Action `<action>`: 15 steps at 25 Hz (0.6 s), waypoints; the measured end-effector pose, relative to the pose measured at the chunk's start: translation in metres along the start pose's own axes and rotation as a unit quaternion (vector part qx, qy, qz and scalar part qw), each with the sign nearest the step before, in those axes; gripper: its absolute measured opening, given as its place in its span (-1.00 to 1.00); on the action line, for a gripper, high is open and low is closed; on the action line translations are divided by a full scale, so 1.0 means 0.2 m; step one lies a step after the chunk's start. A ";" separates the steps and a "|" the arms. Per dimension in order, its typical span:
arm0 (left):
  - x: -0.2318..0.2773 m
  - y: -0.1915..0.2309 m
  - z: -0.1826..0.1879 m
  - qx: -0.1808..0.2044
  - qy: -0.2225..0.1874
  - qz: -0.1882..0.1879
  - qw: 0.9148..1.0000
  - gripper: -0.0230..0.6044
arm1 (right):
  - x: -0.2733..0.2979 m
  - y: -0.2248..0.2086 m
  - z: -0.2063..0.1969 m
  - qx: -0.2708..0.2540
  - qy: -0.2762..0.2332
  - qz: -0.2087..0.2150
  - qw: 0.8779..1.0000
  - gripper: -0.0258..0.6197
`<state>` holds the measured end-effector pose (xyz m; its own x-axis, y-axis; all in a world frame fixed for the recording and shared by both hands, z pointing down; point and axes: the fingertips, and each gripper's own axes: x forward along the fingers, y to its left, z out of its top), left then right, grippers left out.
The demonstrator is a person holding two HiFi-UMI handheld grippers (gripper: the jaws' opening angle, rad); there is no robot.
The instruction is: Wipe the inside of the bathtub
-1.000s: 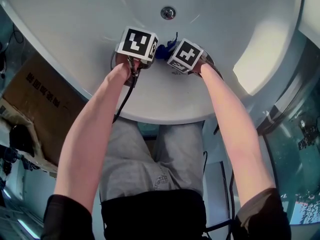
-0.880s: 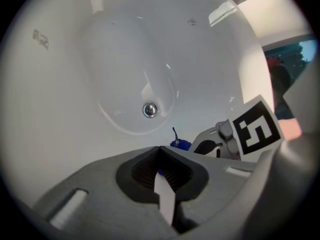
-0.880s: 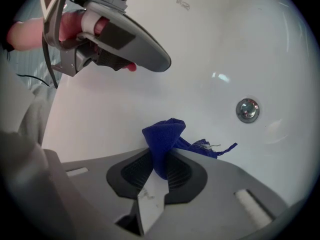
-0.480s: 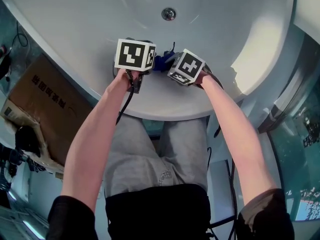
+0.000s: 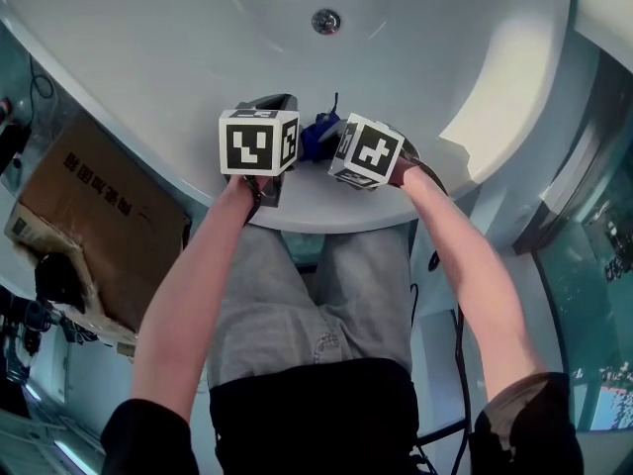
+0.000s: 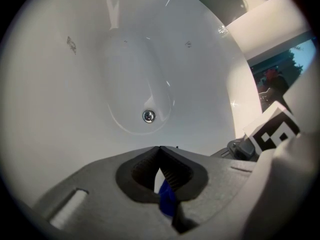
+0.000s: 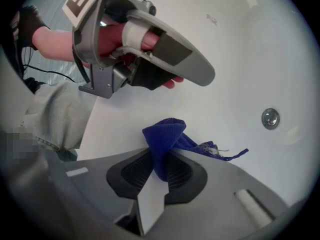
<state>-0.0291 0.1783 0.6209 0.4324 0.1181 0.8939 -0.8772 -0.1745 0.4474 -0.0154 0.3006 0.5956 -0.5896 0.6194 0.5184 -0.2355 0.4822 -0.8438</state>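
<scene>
Over the white bathtub (image 5: 445,47), right tool (image 7: 160,153) pinches a bunched blue cloth (image 7: 167,131); left tool (image 6: 160,150), closed, nips a scrap. Hard wiping could tug it free.

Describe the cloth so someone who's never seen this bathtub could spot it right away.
Start at the white bathtub, over its near rim. The cloth is pinched in the right gripper, close beside the left gripper. It's the only dark blue thing there.
</scene>
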 end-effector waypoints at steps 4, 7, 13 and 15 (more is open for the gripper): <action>-0.03 -0.04 -0.01 0.005 -0.004 -0.005 1.000 -0.92 | -0.02 0.13 0.00 -0.002 -0.004 0.027 1.000 -0.73; -0.07 -0.05 -0.02 0.005 -0.013 -0.009 1.000 -0.91 | -0.03 0.22 0.01 -0.011 -0.005 0.043 0.999 -0.73; -0.12 0.04 -0.03 0.006 -0.004 0.026 1.000 -0.92 | -0.08 0.39 0.02 -0.030 -0.007 0.087 0.996 -0.73; -0.12 0.04 -0.02 0.002 -0.007 0.022 1.000 -0.92 | -0.10 0.45 0.02 -0.032 -0.008 0.108 0.994 -0.73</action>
<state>-0.0480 0.1787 0.6034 0.3966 0.0963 0.9129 -0.8943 -0.1839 0.4079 -0.0279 0.3283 0.5083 -0.6331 0.7035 0.3230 -0.0525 0.3773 -0.9246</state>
